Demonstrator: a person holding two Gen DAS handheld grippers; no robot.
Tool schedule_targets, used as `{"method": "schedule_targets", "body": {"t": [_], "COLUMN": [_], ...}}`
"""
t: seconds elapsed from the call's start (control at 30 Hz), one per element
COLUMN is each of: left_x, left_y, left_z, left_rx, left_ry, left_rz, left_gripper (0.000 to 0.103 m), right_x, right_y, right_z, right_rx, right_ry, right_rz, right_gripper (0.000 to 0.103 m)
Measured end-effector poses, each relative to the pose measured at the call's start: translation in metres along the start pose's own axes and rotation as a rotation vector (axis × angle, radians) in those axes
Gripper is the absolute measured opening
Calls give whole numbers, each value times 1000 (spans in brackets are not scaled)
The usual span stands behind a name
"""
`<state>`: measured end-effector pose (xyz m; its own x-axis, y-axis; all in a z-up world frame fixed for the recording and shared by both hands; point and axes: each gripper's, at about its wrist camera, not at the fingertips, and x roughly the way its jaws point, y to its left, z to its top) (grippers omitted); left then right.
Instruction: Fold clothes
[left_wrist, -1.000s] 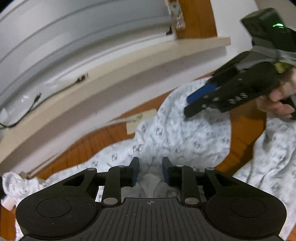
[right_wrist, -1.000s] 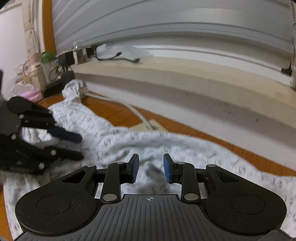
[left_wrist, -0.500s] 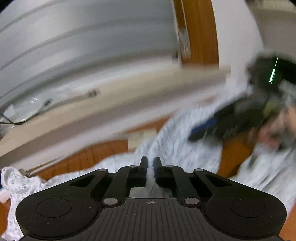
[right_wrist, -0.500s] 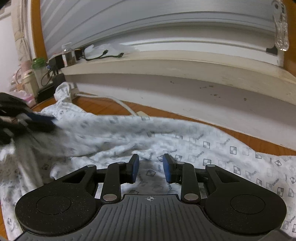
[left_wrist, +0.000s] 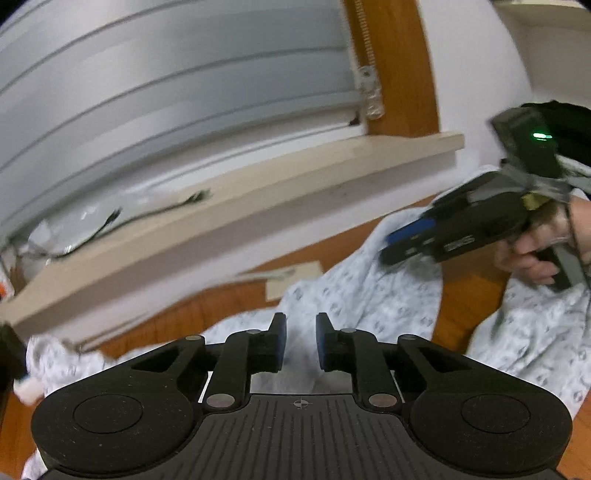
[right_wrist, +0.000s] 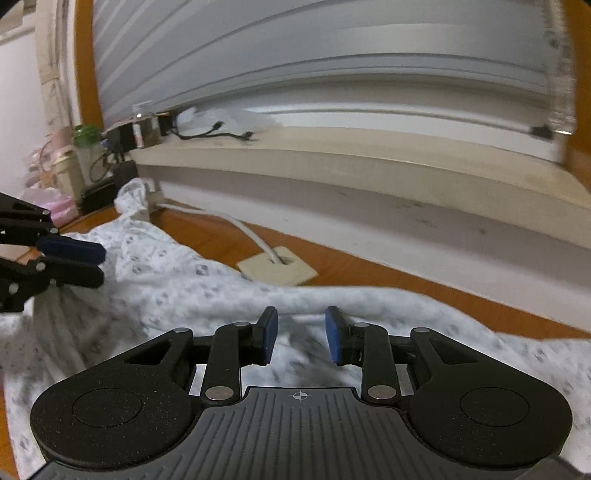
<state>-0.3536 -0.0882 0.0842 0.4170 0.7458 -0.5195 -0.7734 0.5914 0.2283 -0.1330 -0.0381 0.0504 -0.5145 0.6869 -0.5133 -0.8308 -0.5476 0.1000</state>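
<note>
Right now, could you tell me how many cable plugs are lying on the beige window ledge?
2: both black cable plugs lie side by side on the beige window ledge left of its middle, one nearer the clutter, the other just right. More may hide behind the clutter.

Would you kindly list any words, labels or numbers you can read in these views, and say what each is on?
None can be read.
Pale label on the right gripper body: blurred.
Small printed squares on the garment: too blurred to read.
</note>
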Motion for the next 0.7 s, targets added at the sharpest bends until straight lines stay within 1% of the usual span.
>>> {"method": "schedule_targets", "body": {"t": [0.1,0.2,0.33,0.4,0.5,0.57,0.63,0.7], "left_x": [7,29,58,66,73,75,75,72], "left_y": [-14,-25,-29,-27,-24,-24,-21,-15], "left_z": [7,8,5,3,-2,-2,-2,-1], "left_rx": [53,108,157,165,180,190,177,150], "left_ry": [2,56,123,136,160,159,155,142], "left_rz": [-30,-58,-63,-61,-60,-56,-51,-41], "left_gripper": [19,19,20,24,24,24,28,28], "right_x": [14,27,29,30,32,34,35,34], "right_y": [4,8,6,4,1,-1,-3,-5], "right_z": [11,18,13,12,10,8,4,4], "right_rx": [-11,-14,-10,0,5,12,19,33], "right_ry": [21,42,44,45,50,53,44,40], "right_rz": [13,22,31,33,30,32,37,44], "right_gripper": [30,30,30,29,29,29,29,29]}}
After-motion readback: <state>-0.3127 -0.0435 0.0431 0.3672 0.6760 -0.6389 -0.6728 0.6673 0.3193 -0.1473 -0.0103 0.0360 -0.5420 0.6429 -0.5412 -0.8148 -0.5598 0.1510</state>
